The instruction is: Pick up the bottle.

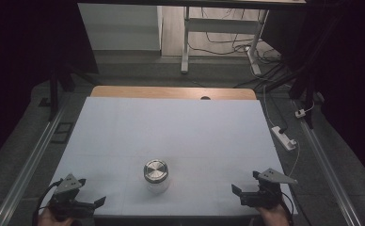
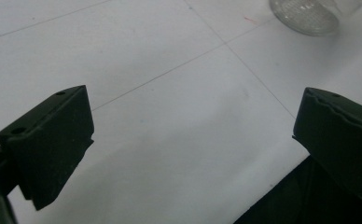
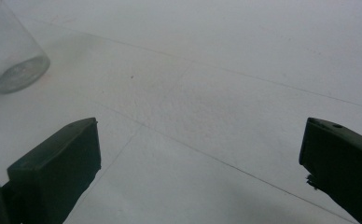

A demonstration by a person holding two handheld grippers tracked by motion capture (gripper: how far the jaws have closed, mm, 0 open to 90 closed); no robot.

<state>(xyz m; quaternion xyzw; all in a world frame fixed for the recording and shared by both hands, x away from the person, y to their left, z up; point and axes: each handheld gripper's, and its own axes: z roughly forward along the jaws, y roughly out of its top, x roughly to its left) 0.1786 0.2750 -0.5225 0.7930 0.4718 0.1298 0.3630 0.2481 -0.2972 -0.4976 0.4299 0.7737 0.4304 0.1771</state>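
Note:
A clear glass jar (image 1: 155,176) with a round metal lid stands upright on the white table sheet (image 1: 171,127), near the front edge and a little left of centre. My left gripper (image 1: 92,191) rests at the front left corner, open and empty, well left of the jar. My right gripper (image 1: 245,182) sits at the front right, also open and empty, well right of the jar. The left gripper view has the jar's base (image 2: 305,14) at top right, beyond my left gripper (image 2: 193,107). In the right gripper view the jar (image 3: 11,56) is at top left, far from my right gripper (image 3: 200,130).
A strip of bare wooden tabletop (image 1: 171,92) shows past the sheet's far edge. A white power strip (image 1: 284,137) with cables lies on the floor at the right. Metal rails (image 1: 30,160) run along both sides. White desk legs (image 1: 185,42) stand at the back.

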